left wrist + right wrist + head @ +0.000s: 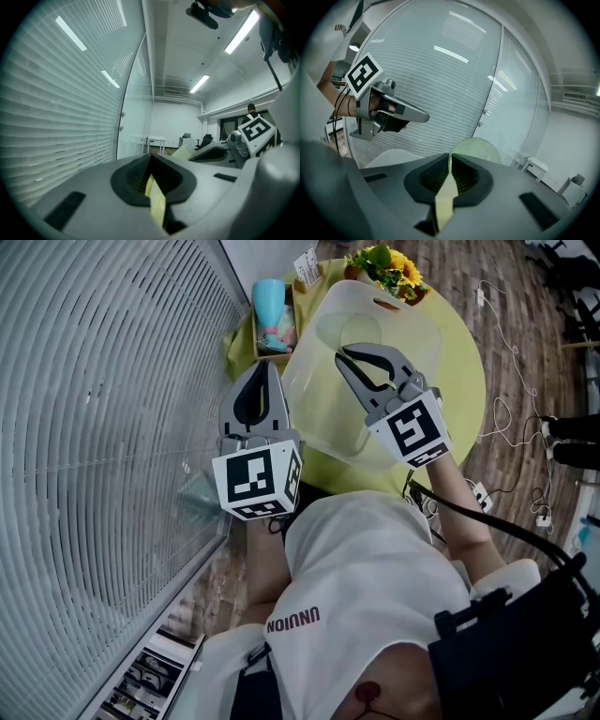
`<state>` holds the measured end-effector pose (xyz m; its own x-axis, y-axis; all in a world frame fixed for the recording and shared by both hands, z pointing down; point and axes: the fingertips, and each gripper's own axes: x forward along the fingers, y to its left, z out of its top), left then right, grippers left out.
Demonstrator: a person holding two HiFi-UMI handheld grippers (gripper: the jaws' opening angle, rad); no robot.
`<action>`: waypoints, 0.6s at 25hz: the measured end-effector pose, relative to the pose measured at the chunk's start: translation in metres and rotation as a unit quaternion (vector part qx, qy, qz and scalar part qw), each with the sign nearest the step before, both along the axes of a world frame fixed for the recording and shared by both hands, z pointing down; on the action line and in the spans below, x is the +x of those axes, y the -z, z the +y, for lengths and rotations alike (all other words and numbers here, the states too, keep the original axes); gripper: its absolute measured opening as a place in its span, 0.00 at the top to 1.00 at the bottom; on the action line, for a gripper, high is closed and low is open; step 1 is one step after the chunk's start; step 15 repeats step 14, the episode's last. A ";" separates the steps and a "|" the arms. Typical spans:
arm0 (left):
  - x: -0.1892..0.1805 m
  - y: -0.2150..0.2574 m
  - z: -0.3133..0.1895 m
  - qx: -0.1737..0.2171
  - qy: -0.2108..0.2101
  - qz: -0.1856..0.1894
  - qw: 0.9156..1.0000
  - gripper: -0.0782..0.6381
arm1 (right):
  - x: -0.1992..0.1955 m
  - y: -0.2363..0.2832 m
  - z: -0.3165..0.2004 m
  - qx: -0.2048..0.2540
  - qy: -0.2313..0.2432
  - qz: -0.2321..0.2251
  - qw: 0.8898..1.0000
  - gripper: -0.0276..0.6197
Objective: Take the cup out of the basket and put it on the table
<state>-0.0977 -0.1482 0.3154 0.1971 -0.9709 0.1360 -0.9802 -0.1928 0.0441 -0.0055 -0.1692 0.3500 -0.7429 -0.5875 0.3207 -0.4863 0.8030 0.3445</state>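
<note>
A translucent white basket [309,395] stands on a round yellow-green table [459,371]. A pale rounded shape [349,332] shows inside it; I cannot tell if it is the cup. A blue cup [270,307] stands outside the basket at the table's back left. My left gripper [269,368] is shut and empty, held at the basket's left rim. My right gripper [343,353] is shut and empty, held above the basket's middle. In the left gripper view the jaws [150,160] are closed and tilted up at the room; so are those in the right gripper view [450,158].
Yellow flowers [392,268] stand at the table's far edge behind the basket. A wall of white blinds [103,399] runs close along the left. Cables [511,427] lie on the wooden floor to the right. The person's white shirt [366,568] fills the foreground.
</note>
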 end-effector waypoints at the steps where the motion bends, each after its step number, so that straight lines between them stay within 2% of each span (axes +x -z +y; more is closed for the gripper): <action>1: 0.000 0.000 0.000 0.000 0.000 0.000 1.000 0.87 | 0.000 0.000 0.000 0.000 0.000 0.000 1.000 0.90; 15: 0.000 0.002 0.000 0.002 -0.001 0.000 1.000 0.87 | 0.000 0.001 0.000 0.001 0.001 0.001 1.000 0.90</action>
